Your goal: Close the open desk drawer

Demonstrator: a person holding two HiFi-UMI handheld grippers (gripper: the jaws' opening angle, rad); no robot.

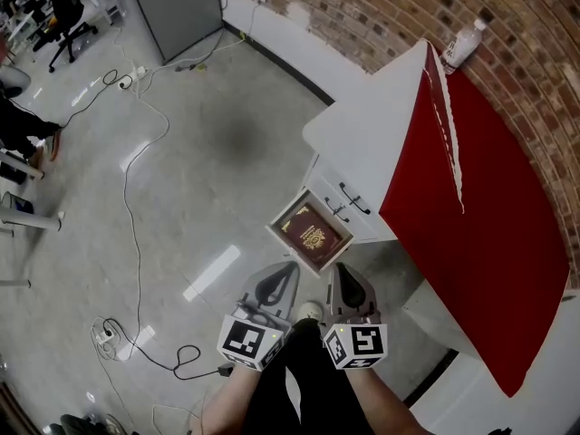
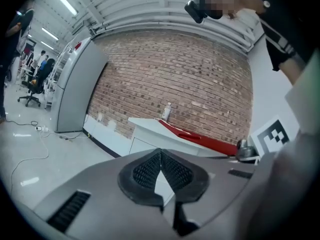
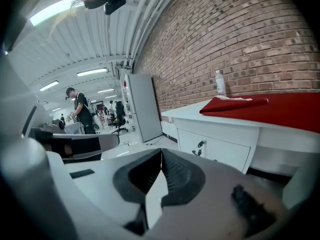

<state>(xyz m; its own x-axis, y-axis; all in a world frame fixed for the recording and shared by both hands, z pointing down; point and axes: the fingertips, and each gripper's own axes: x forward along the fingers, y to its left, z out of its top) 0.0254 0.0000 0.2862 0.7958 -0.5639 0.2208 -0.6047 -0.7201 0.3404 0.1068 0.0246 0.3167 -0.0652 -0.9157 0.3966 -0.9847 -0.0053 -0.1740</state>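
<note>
Nearest, the left gripper (image 1: pixel 281 277) has its fingers closed on nothing. Just beyond it the drawer (image 1: pixel 286 243) stands pulled out, with a brown patterned book (image 1: pixel 313 232) lying inside. The right gripper (image 1: pixel 346 284) is likewise closed and empty. A flat push with closed fingers on the drawer's front edge, square toward the white counter (image 1: pixel 362 134), should slide it home without skewing.

Bare floor (image 1: pixel 208 152) fronts the open drawer (image 1: pixel 285 209); desk (image 1: pixel 362 143) behind.
</note>
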